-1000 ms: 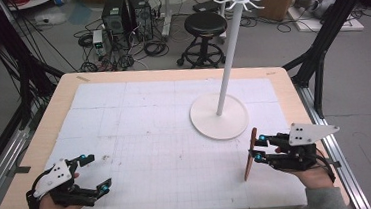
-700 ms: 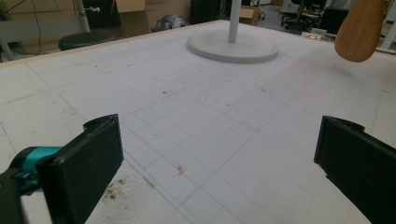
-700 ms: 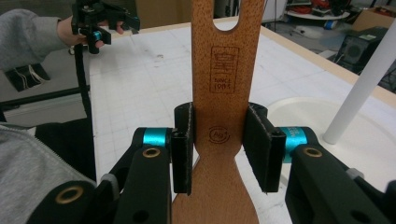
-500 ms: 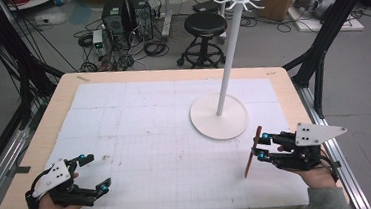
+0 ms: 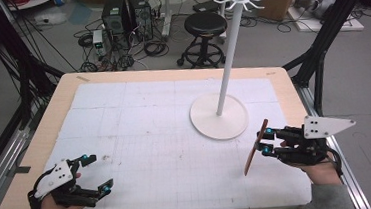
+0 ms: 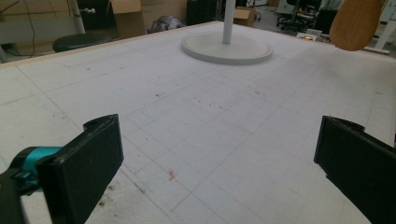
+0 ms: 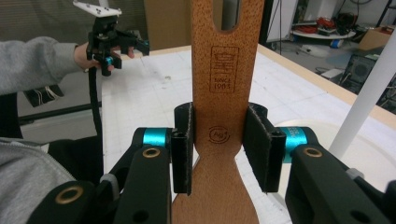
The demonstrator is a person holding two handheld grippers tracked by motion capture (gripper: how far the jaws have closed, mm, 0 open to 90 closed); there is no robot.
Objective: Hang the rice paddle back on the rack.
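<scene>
Right gripper [image 5: 263, 141]: jaws closed partway, pads clamping the wooden spatula [image 5: 255, 147] at its narrow neck.
Left gripper [image 5: 98, 172]: jaws wide apart, holding nothing.
Surface: white gridded mat [image 5: 150, 132] on a wood-edged table; white stand [image 5: 219, 117] nearby.
Room: stool [image 5: 206, 25], cables, boxes on the floor.
Spatula: near the right edge, long axis tilted, one end down by the mat.

— How many things do we count on the table?

— We count one white stand [image 5: 219, 117] and one wooden spatula [image 5: 255, 147].

— And grippers?

— We count two, a left gripper [image 5: 94, 173] and a right gripper [image 5: 265, 140]. Beyond the table we see one black stool [image 5: 206, 25].
</scene>
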